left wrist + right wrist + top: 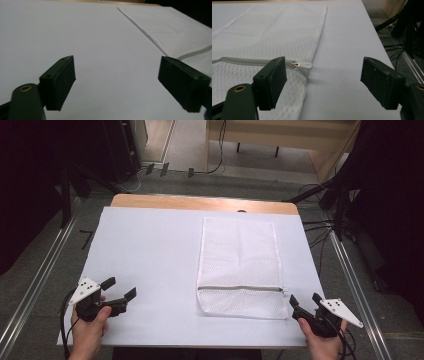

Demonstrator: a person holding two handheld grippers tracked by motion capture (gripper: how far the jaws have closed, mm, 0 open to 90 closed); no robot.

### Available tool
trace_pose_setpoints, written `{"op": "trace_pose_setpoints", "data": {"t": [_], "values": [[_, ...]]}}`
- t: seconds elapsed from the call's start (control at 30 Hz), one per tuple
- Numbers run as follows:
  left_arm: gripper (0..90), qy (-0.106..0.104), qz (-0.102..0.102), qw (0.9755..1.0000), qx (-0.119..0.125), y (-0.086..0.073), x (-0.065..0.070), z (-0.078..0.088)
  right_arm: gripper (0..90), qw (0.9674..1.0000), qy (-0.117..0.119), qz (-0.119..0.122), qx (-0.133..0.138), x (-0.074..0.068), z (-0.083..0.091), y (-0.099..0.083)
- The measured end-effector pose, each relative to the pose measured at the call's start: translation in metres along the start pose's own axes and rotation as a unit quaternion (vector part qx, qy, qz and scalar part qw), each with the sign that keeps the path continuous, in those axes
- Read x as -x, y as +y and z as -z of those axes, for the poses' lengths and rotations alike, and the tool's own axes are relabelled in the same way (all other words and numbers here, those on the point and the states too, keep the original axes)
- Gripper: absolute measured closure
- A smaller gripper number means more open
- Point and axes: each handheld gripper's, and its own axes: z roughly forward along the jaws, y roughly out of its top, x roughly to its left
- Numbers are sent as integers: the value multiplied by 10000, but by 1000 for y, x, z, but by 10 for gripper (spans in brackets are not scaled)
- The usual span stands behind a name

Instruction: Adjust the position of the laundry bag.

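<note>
While your high view lays out the whole counter (150, 250), white sheet over a wooden top, it gives the mesh laundry bag (239, 265) only as a flat white rectangle right of centre, long side running away from you, zipper (240, 288) crossing it near your end. Your left hand-held gripper (120, 289) sits at the near left corner, well apart from the bag. Your right hand-held gripper (305, 299) sits at the near right edge, just beside the bag's near right corner.

Left gripper view adds the close-up: left hand-held gripper (117, 82) has its jaws spread wide, nothing between them but bare sheet, pads touching nothing. Bag (180, 30) lies off to the upper right of that view, its edge passing behind the right jaw.

Right gripper view gives what the high view can't resolve: the mesh weave of the bag (274, 32), the grey zipper tape (242, 61), and the small metal zipper pull (295, 64) at the closed end, just beside the left jaw. Right hand-held gripper (323, 82) is also wide open, holding nothing. Its left jaw hangs over the bag's corner; I can't tell if it touches the mesh. Its right jaw is over bare sheet. Cables and stand legs on the floor (397, 42) show beyond the counter edge there.
</note>
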Motion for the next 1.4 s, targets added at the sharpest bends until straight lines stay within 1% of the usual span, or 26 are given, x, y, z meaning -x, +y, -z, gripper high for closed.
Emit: {"op": "trace_pose_setpoints", "data": {"t": [0.03, 0.07, 0.13, 0.17, 0.23, 0.27, 0.3, 0.37, 0.4, 0.5, 0.53, 0.57, 0.6, 0.67, 0.7, 0.83, 0.87, 0.9, 1.0, 1.07, 1.1, 1.17, 1.23, 1.37, 1.4], "values": [[138, -37, 17, 10000, -4, 1, 4, -4, 215, 10000, -8, 52, 41, -1, -1, 0], [142, -79, -89, 9999, -65, 3, 11, -10, 215, 10000, -7, 50, 65, -2, -1, 1], [144, -146, -170, 9997, -105, 5, 20, -16, 217, 9999, -69, 58, 89, -5, -2, 2], [145, -184, -323, 9992, -148, 7, 29, -22, 218, 9999, -86, 56, 104, -6, -2, 2], [151, -211, -471, 9984, -212, 10, 37, -29, 226, 9998, -76, 75, 165, -7, 0, 2], [154, -238, -490, 9982, -242, 11, 41, -33, 231, 9998, -64, 52, 186, -7, 1, 2], [158, -215, -489, 9982, -275, 13, 45, -37, 234, 9998, -45, 61, 209, -6, 2, 2], [200, -244, -484, 9979, -355, 16, 51, -46, 239, 9997, -40, 36, 224, -5, 3, 1], [204, -261, -487, 9976, -410, 19, 55, -53, 241, 9997, -38, 33, 223, -5, 3, 0], [229, -389, -540, 9965, -511, 27, 64, -70, 253, 9997, -22, -75, 221, -2, 2, 0], [238, -465, -569, 9960, -517, 30, 66, -76, 255, 9997, -14, -89, 217, -2, 2, 0], [253, -488, -587, 9956, -548, 32, 69, -82, 257, 9997, -10, -81, 213, -3, 1, 0], [265, -491, -568, 9955, -579, 34, 72, -89, 260, 9998, -1, -75, 201, -3, 0, 0], [283, -528, -532, 9945, -727, 39, 77, -103, 263, 9998, 10, -8, 189, -4, -1, 0], [292, -520, -537, 9943, -761, 40, 78, -106, 265, 9998, 26, 32, 188, -5, -1, 0], [324, -502, -569, 9924, -969, 43, 86, -129, 270, 9998, 34, 82, 169, -7, -1, -1], [339, -504, -523, 9918, -1051, 43, 86, -134, 272, 9998, 33, 81, 165, -7, -2, -1], [354, -487, -457, 9918, -1087, 43, 87, -139, 273, 9998, 32, 75, 153, -7, -2, -1], [416, -469, -281, 9921, -1127, 42, 88, -150, 277, 9998, 58, 88, 163, -7, -3, -1], [455, -447, -151, 9927, -1106, 43, 88, -159, 279, 9998, 60, 100, 160, -7, -3, -1], [472, -448, -132, 9924, -1140, 43, 89, -163, 281, 9998, 68, 97, 161, -7, -3, 0], [505, -537, -82, 9914, -1194, 45, 92, -170, 283, 9998, 85, 121, 149, -8, -4, -1], [511, -542, -133, 9905, -1256, 47, 97, -176, 284, 9998, 96, 133, 145, -9, -4, -1], [557, -359, -113, 9908, -1302, 47, 103, -190, 287, 9997, 114, 163, 152, -9, -4, -1], [557, -296, -127, 9904, -1347, 47, 103, -195, 287, 9997, 114, 163, 152, -9, -4, -1]]}}
